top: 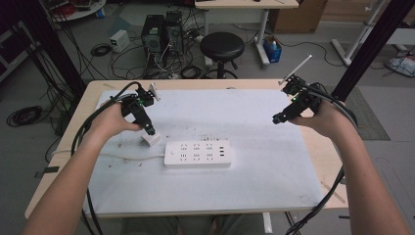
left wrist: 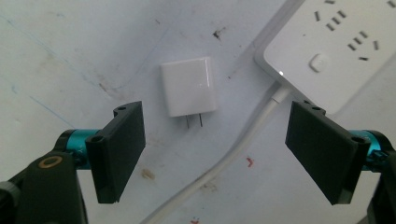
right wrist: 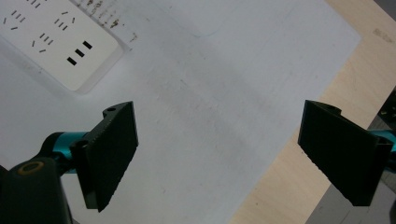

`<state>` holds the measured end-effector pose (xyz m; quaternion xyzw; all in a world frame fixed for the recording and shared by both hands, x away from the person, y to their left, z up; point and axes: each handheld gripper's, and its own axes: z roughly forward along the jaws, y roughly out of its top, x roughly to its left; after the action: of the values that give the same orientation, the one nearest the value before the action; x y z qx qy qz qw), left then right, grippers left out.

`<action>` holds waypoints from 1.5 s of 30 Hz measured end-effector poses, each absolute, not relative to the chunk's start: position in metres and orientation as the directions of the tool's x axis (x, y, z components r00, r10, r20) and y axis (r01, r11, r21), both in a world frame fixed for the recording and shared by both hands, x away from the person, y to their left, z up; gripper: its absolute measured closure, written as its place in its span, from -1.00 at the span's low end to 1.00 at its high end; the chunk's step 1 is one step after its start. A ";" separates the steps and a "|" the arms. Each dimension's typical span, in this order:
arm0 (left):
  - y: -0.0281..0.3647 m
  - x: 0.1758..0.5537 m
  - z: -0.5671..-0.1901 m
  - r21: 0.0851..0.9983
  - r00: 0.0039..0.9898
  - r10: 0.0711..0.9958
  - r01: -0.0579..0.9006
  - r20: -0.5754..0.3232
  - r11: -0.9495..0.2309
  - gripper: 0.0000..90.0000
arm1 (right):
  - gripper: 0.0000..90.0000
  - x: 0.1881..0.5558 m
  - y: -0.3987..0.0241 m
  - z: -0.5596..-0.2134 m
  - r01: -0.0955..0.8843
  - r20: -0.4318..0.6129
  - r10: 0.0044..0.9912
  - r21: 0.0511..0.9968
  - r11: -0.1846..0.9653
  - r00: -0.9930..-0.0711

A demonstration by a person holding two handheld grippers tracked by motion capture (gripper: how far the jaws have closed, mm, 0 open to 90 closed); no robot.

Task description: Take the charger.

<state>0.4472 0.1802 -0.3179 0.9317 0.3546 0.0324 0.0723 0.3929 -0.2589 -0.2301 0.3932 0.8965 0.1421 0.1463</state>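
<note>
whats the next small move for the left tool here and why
Probably lower the left tool straight down around the white charger plug and close. Its jaws stand wide open above the charger, which lies flat on the white mat between them, prongs toward the camera, untouched. The power strip sits close by, its sockets free.

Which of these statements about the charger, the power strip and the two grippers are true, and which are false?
1. The left gripper is open above the white charger. True.
2. The charger is plugged into the power strip. False: it lies on the white mat, prongs visible.
3. The right gripper holds the strip. False: it is open, holding nothing.
4. The strip's cable runs between the left gripper's jaws. True.
</note>
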 end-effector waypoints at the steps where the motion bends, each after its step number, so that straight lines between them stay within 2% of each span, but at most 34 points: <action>1: 0.180 0.449 -0.321 0.154 0.744 0.668 0.660 0.002 -0.736 -0.56 | -0.74 0.393 -0.259 -0.230 0.664 -0.150 0.747 0.370 0.650 -0.648; 10: 0.183 0.461 -0.359 0.110 0.722 0.691 0.691 -0.045 -0.715 -0.56 | -0.74 0.394 -0.260 -0.233 0.666 -0.149 0.749 0.371 0.647 -0.645; 28: 0.178 0.473 -0.401 0.051 0.700 0.714 0.714 -0.017 -0.698 -0.54 | -0.74 0.394 -0.262 -0.238 0.662 -0.158 0.745 0.366 0.654 -0.648; 35: 0.177 0.473 -0.407 0.039 0.700 0.714 0.714 -0.007 -0.699 -0.39 | -0.74 0.396 -0.262 -0.240 0.663 -0.158 0.745 0.365 0.654 -0.648; 40: 0.176 0.474 -0.408 0.028 0.712 0.702 0.701 0.014 -0.712 -0.16 | -0.74 0.397 -0.260 -0.241 0.664 -0.160 0.745 0.362 0.654 -0.647; 45: 0.176 0.473 -0.409 0.037 0.706 0.707 0.707 0.021 -0.707 -0.09 | -0.74 0.397 -0.261 -0.242 0.664 -0.161 0.744 0.360 0.656 -0.648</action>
<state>0.4734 0.1756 -0.4091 0.9236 0.3827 0.0169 0.0129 0.3970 -0.2613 -0.2421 0.3922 0.8975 0.1356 0.1491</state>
